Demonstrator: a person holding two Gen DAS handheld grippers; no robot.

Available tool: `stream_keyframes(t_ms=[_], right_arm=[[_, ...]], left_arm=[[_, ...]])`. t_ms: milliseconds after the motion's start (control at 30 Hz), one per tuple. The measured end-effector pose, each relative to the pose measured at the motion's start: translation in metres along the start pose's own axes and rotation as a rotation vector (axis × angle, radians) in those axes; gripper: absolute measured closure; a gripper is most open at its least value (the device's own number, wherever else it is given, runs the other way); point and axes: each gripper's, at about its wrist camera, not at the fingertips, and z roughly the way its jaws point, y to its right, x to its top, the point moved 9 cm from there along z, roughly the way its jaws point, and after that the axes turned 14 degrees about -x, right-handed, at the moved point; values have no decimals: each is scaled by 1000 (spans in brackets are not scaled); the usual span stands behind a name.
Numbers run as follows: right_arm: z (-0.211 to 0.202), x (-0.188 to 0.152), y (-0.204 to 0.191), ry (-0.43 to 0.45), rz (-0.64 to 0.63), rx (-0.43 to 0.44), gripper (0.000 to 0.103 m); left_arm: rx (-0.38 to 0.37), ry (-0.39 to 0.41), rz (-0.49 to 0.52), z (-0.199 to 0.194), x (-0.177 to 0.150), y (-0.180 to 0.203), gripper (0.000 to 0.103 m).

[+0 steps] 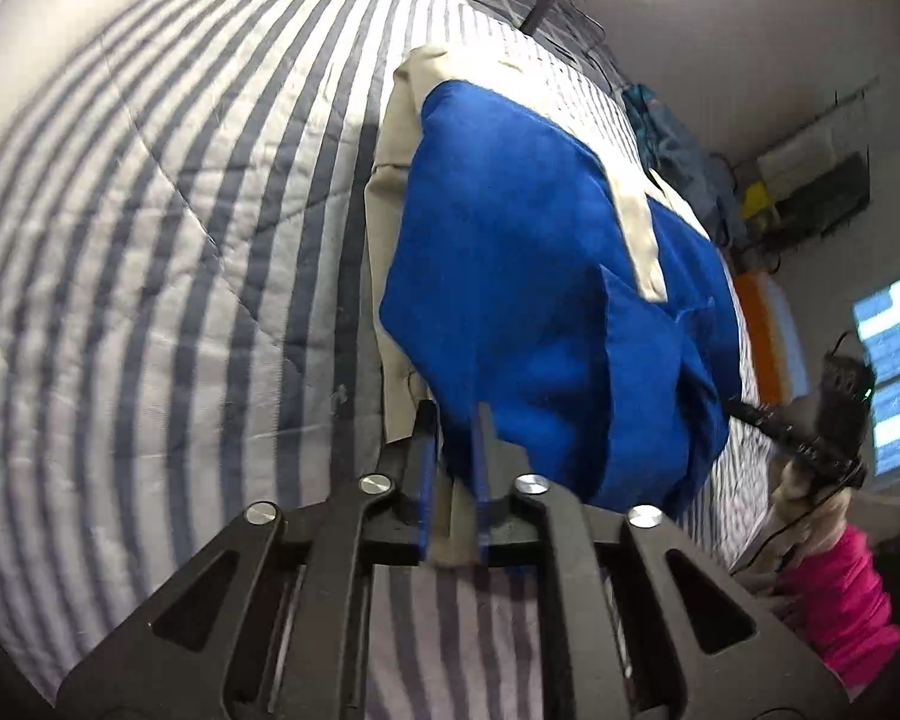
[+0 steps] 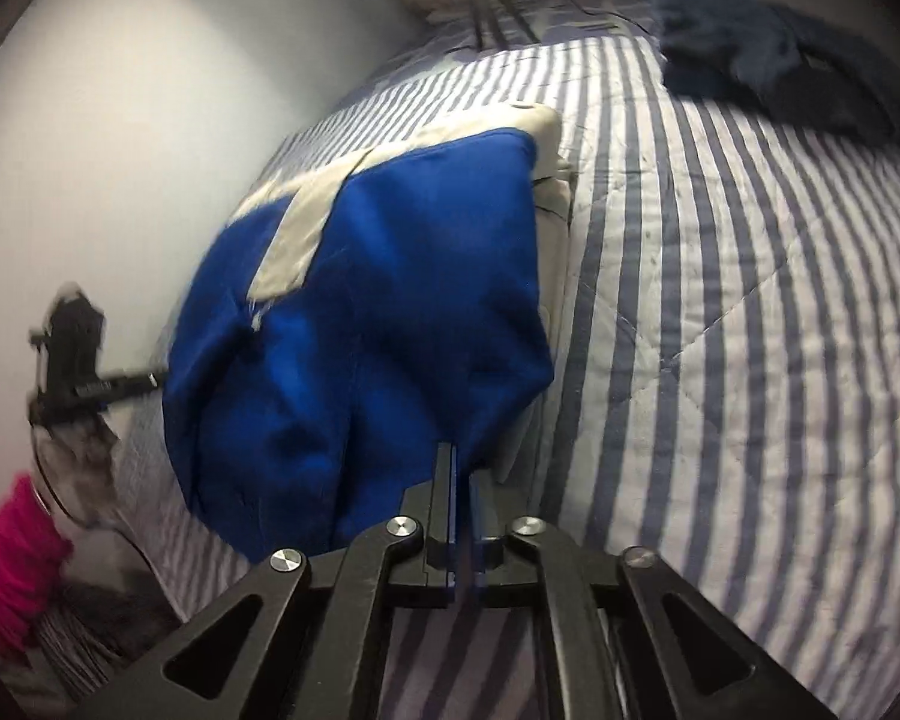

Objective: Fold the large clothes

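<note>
Left gripper (image 1: 453, 420) and right gripper (image 2: 459, 468) both clamped on blue-and-beige garment (image 1: 528, 276), lifted over striped quilt (image 1: 150, 240).

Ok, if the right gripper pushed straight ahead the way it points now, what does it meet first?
The right gripper already pinches the blue-and-cream fabric garment; going on, it would push into that cloth, probably then the striped quilted bedspread beneath.

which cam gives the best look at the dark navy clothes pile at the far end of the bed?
Right wrist view: the dark navy clothes pile lies on the striped quilt at upper right, though blurred. The left wrist view shows only a small teal-blue heap at the bed's far edge, possibly the same pile; cannot tell.
</note>
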Motion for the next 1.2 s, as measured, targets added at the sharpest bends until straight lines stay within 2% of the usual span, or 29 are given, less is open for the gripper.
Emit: stream_keyframes(t_ms=[33,100,133,233,367,433,500,567,600,700,833,933,1000,1067,1100,1200], right_arm=[[-10,0,2,17,-35,-39,83],[-31,5,6,79,-70,-90,70],[-45,12,7,124,-80,-103,69],[-71,40,4,235,-78,-71,68],[-61,90,-13,314,-124,-99,68],[-43,115,-21,305,-103,-88,74],[-23,135,-27,290,-68,-69,76],[-6,145,-32,290,-90,-91,77],[3,148,-35,285,-106,-101,77],[30,148,-39,233,-136,-121,77],[64,140,-30,181,-137,-117,85],[91,128,-24,126,-136,-147,88],[86,129,-29,134,-182,-197,88],[72,131,-28,124,-169,-210,87],[60,130,-29,136,-154,-197,82],[14,113,-44,181,-173,-107,81]], left_arm=[[12,-1,15,-8,1,4,77],[36,39,58,-30,8,12,76],[43,73,94,-44,17,20,76],[53,175,140,-64,51,42,76],[120,260,261,-47,104,75,76],[131,261,271,-31,118,77,76],[139,233,282,-6,129,77,76],[132,180,287,21,132,73,76],[159,163,290,33,134,66,76],[215,127,275,54,131,39,76],[176,82,224,83,120,0,77],[183,99,248,88,117,-3,77],[190,81,246,86,117,0,77],[212,84,235,76,119,6,77],[222,95,236,68,118,11,77],[175,101,285,49,98,39,77]])
